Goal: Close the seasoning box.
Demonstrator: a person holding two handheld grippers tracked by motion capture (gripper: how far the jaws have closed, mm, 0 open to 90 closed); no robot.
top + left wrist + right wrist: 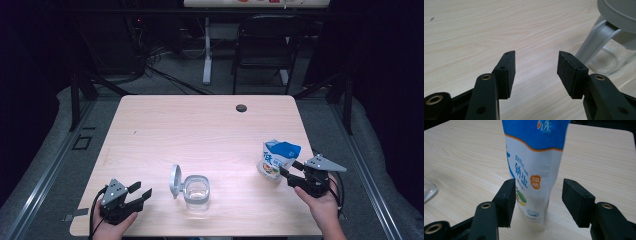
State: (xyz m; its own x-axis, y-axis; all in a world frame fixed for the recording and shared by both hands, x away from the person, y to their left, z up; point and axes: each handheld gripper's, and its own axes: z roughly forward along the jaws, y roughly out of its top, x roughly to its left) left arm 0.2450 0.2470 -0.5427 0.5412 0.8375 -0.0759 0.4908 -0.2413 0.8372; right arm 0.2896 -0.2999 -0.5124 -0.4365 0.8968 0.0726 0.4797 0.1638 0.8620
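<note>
A blue and white salt pouch (277, 159) (536, 157) stands upright at the table's right. My right gripper (291, 172) (537, 192) is open, its jaws on either side of the pouch's lower part; a gap shows at the right pad (574, 200). A clear glass jar (196, 190) (606, 57) stands near the front edge with its grey hinged lid (175, 181) (619, 12) flipped open to the left. My left gripper (141, 190) (536, 67) rests open and empty on the table, left of the jar and pointing toward it.
The light wooden table (200, 125) has a small round cable hole (241, 107) near its far edge. Beyond the table are a black chair (265, 45), a white desk leg (207, 55) and cables on the floor.
</note>
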